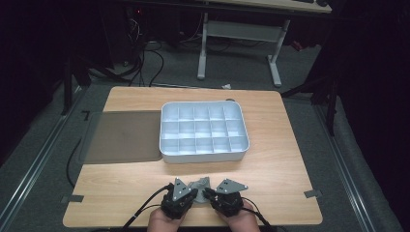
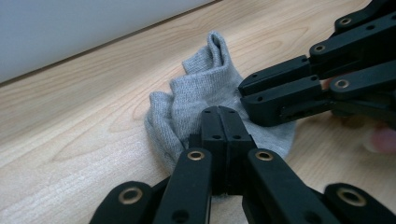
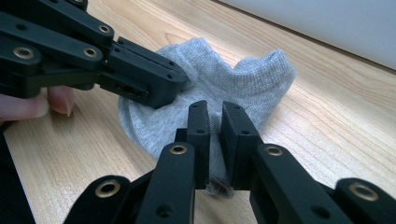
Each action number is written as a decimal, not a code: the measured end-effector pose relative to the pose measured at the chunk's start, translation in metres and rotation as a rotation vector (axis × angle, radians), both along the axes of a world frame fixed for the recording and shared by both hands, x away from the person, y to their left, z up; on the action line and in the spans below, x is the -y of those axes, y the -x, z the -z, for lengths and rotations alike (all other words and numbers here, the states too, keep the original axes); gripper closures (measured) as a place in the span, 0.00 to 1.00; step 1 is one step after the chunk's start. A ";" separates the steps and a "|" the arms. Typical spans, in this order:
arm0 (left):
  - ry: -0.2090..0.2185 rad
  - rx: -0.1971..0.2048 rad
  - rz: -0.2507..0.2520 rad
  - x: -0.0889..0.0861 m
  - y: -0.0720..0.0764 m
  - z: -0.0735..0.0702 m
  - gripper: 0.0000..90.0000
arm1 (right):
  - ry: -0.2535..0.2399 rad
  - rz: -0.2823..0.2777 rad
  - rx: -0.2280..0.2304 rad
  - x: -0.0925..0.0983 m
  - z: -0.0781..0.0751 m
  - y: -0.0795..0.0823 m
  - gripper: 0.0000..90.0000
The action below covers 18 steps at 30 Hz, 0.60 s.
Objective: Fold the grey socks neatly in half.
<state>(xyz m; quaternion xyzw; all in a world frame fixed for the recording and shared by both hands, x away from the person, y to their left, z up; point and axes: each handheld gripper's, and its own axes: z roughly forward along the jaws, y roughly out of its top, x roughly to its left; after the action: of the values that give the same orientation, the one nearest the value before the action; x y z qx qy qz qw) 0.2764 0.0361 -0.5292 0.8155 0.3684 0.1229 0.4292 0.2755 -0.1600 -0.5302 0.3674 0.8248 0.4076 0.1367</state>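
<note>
Grey sock (image 1: 200, 184) is lying bunched on the counter (image 1: 270, 164) near its front edge, between my two hands. My left gripper (image 2: 219, 114) is pinching the sock's near fold, jaws fully together. My right gripper (image 3: 215, 122) is clamping sock fabric through a narrow gap. White divided tray (image 1: 203, 129) is sitting well apart behind, bare wood lying open between.

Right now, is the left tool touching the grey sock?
Touching. In the left gripper view, the left tool is shut with the grey sock pinched between its jaws.
</note>
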 end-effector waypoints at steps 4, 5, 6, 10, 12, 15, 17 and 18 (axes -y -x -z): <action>-0.033 0.022 -0.001 0.006 -0.006 0.001 1.00 | -0.003 0.008 -0.001 0.001 0.000 -0.001 0.92; -0.033 0.022 -0.001 0.006 -0.006 0.001 1.00 | -0.003 0.008 -0.001 0.001 0.000 -0.001 0.92; -0.042 0.033 0.000 0.009 -0.008 0.001 1.00 | -0.009 0.013 -0.003 0.002 -0.001 -0.001 0.91; -0.046 0.042 -0.013 0.013 -0.010 0.002 1.00 | -0.051 0.056 -0.002 0.011 -0.009 0.001 0.83; -0.047 0.045 -0.017 0.014 -0.010 0.002 1.00 | -0.060 0.079 -0.009 0.014 -0.011 0.001 0.81; -0.048 0.046 -0.022 0.015 -0.010 0.002 1.00 | -0.084 0.139 -0.051 0.021 -0.011 -0.002 0.72; -0.051 0.051 -0.022 0.015 -0.009 0.002 1.00 | -0.099 0.160 -0.082 0.023 -0.009 -0.004 0.71; -0.050 0.055 -0.022 0.015 -0.009 0.002 1.00 | -0.100 0.163 -0.093 0.023 -0.008 -0.005 0.68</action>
<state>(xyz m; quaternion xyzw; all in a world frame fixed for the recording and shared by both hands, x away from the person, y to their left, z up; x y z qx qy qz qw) 0.2854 0.0207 -0.5316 0.8182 0.3623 0.1592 0.4171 0.2804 -0.1834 -0.5225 0.4583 0.7761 0.4182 0.1126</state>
